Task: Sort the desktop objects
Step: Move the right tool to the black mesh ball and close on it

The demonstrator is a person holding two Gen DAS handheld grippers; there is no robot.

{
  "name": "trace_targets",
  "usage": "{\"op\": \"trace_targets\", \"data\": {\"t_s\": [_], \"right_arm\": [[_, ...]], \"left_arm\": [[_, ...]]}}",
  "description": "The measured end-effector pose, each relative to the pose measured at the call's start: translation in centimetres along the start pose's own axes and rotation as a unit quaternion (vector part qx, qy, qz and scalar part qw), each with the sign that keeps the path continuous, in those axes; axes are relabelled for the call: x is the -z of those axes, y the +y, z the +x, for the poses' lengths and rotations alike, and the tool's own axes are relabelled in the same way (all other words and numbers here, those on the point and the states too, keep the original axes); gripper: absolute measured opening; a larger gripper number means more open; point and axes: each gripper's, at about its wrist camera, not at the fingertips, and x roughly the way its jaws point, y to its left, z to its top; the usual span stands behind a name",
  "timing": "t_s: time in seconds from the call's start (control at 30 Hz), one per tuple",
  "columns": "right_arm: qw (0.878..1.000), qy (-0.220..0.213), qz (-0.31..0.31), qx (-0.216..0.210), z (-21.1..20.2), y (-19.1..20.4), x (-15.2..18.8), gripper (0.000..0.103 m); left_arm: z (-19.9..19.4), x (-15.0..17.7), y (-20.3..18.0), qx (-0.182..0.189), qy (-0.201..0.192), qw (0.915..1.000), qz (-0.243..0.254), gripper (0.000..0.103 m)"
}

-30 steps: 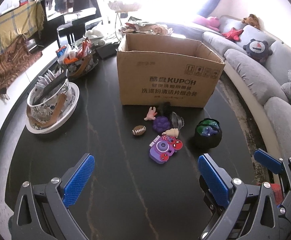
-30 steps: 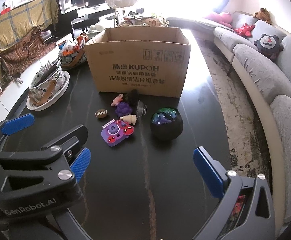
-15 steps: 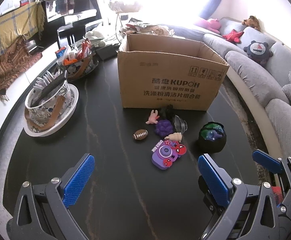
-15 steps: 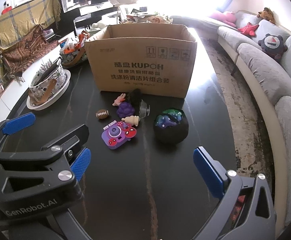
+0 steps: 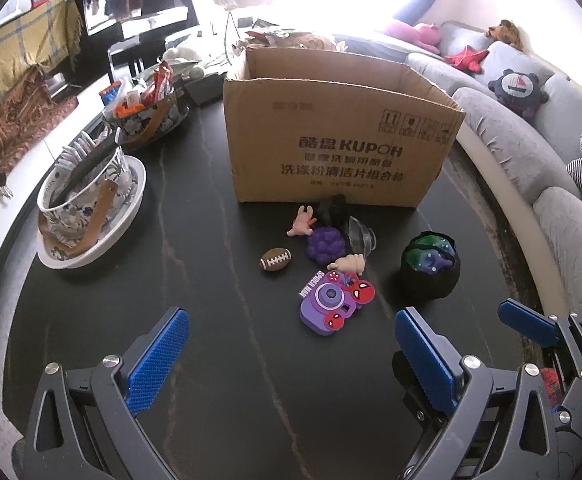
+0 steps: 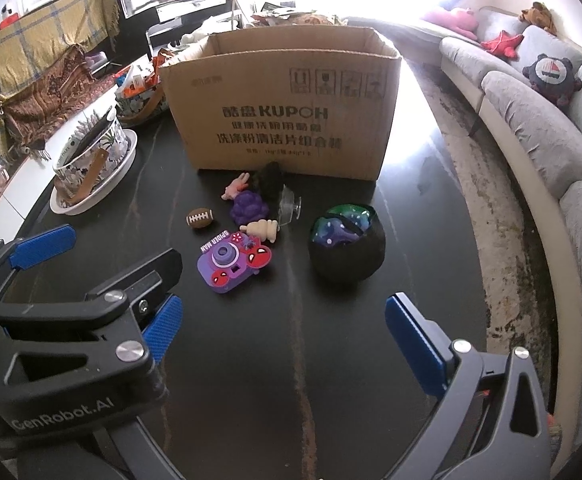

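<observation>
Dark marbled table, wide and round-edged. Far centre, an open cardboard box, brown, printed KUPOH, upright. Left of it, a flowered bowl on a white plate. Seen only from the right wrist: the left gripper's black frame lettered GenRobot.AI, filling the near left. Seen only from the left wrist: the right gripper's blue pads at the near right edge. Just near the box, a toy cluster: black pouch with purple and green inside, rightmost; purple Spider-Man camera, nearest; purple grape bunch; tiny brown football, leftmost. Left gripper spread wide, empty. Right gripper likewise spread, empty, hovering near the camera.
</observation>
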Motion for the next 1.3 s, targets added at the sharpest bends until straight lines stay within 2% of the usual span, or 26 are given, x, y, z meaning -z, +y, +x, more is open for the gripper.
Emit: {"op": "trace_targets", "data": {"t_s": [0.13,0.27,0.43,0.83,1.07,1.3], "right_arm": [[1.000,0.000,0.001,0.001,0.2,-0.2,-0.1,0.099],[1.000,0.001,-0.006,0.009,0.7,-0.3,-0.4,0.093],[1.000,0.003,-0.006,0.019,1.5,-0.8,-0.8,0.089],[0.999,0.007,-0.006,0.041,3.6,-1.9,-1.7,0.081],[0.999,0.015,-0.010,0.040,4.8,-2.3,-2.0,0.075],[0.999,0.019,-0.010,0.038,5.7,-2.8,-2.5,0.074]], "left_arm": [[0.5,-0.2,-0.1,0.008,0.007,0.9999,-0.001,0.100],[1.2,-0.4,0.0,0.031,0.020,0.9993,-0.011,0.100],[1.5,-0.6,-0.4,0.026,0.017,0.9995,-0.001,0.100],[3.5,-1.4,-0.4,0.025,0.036,0.9989,-0.014,0.100],[4.5,-1.9,-0.8,0.017,0.037,0.9991,-0.010,0.100],[5.3,-2.2,-1.1,0.016,0.037,0.9991,-0.013,0.100]]}}
